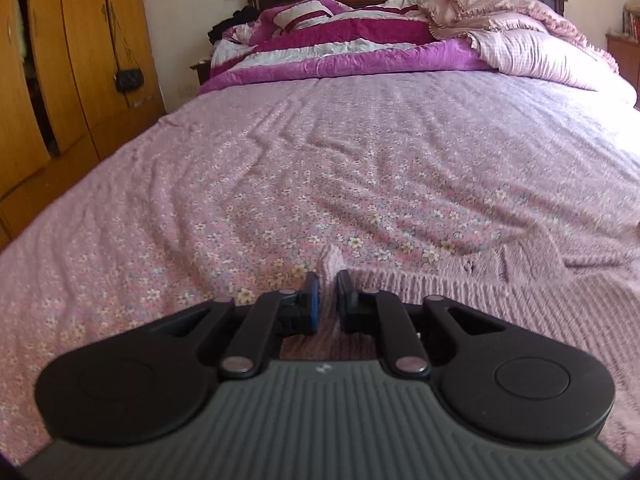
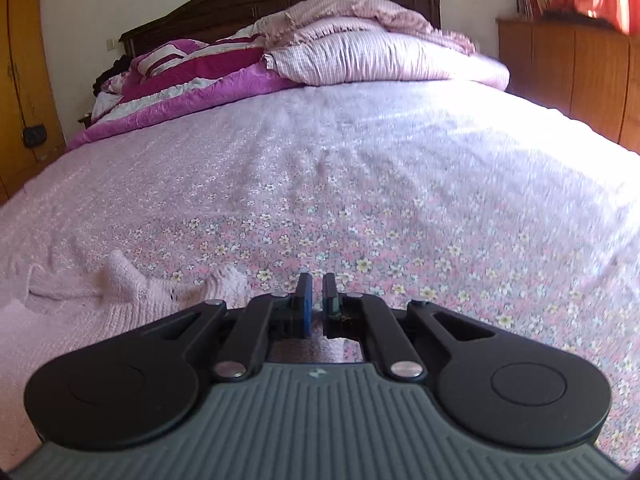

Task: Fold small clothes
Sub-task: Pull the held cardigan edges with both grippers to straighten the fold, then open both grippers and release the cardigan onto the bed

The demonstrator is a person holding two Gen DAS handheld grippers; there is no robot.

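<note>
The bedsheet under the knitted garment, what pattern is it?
Pink bedsheet with small white and yellow flowers; the print shows best in the right wrist view.

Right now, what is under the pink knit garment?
The pink knit garment lies on the flowered bedsheet. The left gripper pinches its edge. Whatever the garment covers stays hidden.

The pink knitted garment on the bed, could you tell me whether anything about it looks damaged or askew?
The pink knitted garment lies rumpled, and a small ragged hole shows near its edge. The left tool pinches a fold.
</note>
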